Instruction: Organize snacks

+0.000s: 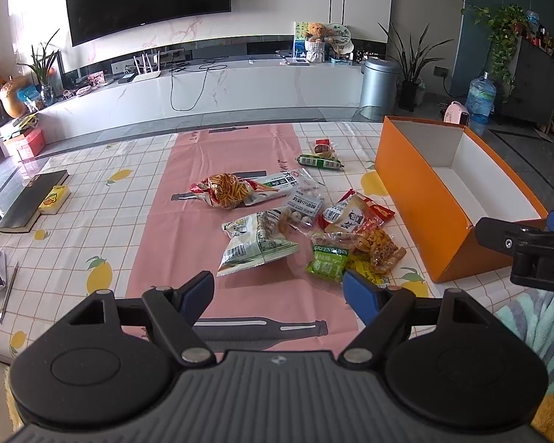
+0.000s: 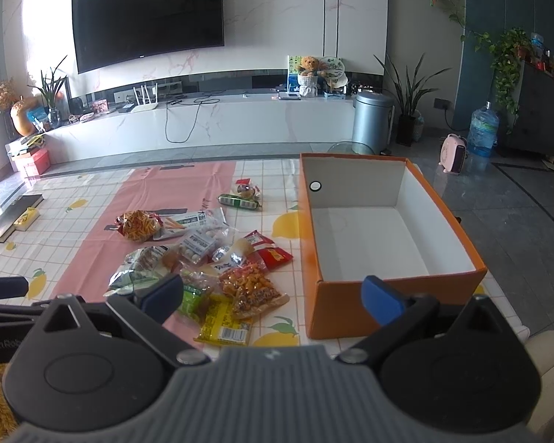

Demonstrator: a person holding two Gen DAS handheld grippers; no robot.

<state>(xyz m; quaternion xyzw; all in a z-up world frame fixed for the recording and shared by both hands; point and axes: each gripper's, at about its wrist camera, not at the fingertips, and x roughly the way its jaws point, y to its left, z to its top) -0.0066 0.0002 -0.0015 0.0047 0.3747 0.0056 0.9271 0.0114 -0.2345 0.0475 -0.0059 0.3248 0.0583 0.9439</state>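
Several snack packets lie in a loose heap on the table: a white-green bag (image 1: 256,245), a green raisin pack (image 1: 327,261), an orange-brown snack pack (image 1: 378,245) and a bag of red-orange sticks (image 1: 225,190). An open orange box (image 1: 421,199) with a white inside stands to their right, with nothing in it (image 2: 373,243). My left gripper (image 1: 279,297) hovers open at the heap's near edge, holding nothing. My right gripper (image 2: 273,297) is open too, above the near snacks (image 2: 253,291) and the box's front-left corner.
A green sausage-shaped pack (image 1: 319,161) and a small clear packet (image 1: 323,147) lie farther back. A dark book (image 1: 33,201) with a yellow box (image 1: 53,199) sits at the table's left, a pen (image 1: 8,293) near the left edge. A checked cloth with a pink runner (image 1: 158,221) covers the table.
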